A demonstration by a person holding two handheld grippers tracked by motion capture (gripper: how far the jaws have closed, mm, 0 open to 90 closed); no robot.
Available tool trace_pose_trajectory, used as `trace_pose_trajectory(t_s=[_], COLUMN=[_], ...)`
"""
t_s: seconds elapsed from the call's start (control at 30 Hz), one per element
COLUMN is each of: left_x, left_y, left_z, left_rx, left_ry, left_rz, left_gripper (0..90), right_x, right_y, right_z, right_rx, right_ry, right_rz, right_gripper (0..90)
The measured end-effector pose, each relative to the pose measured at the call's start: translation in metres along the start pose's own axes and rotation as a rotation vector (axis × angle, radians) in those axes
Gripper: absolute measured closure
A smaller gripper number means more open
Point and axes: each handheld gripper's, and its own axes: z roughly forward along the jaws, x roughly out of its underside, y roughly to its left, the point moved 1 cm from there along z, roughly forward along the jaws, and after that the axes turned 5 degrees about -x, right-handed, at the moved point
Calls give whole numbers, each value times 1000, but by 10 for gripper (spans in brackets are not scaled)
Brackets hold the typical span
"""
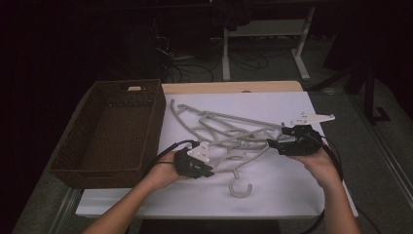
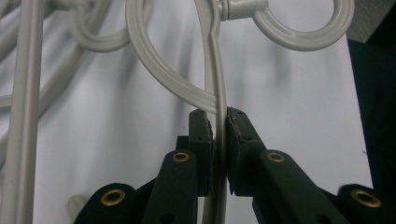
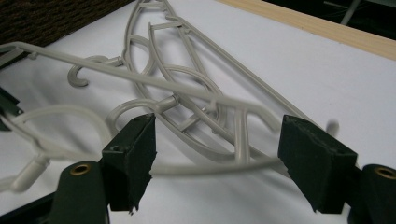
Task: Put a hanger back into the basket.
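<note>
The left gripper [image 1: 207, 165] was clamped on a thin arm of a grey hanger [image 2: 215, 70], near its hook, apparently to lift it clear of the tangled pile of hangers [image 1: 229, 127] on the white bench [image 1: 287, 190]. The right gripper [image 1: 275, 145] stood with fingers [image 3: 132, 154] wide apart around another strand, pressing on nothing. The left gripper view showed the pinch closely; the high view showed the empty basket [image 1: 73, 161] to the left, likely the destination.

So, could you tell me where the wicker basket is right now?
In the high view, the wicker basket sits on the table's left side, beside the pile of hangers.
</note>
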Motion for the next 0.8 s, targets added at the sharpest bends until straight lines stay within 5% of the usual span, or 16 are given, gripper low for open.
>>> trace_pose_trajectory(t_s=[0.33,0.8], left_x=[-19,-52], left_y=[31,68], left_z=[-24,-92], left_rx=[-54,-121], left_ry=[-45,-84], left_rz=[-172,-297], left_gripper=[824,823], right_x=[10,19], right_y=[-7,-12], right_z=[-6,3], right_rx=[-3,-20], right_ry=[14,45], right_rz=[18,25], right_gripper=[258,99])
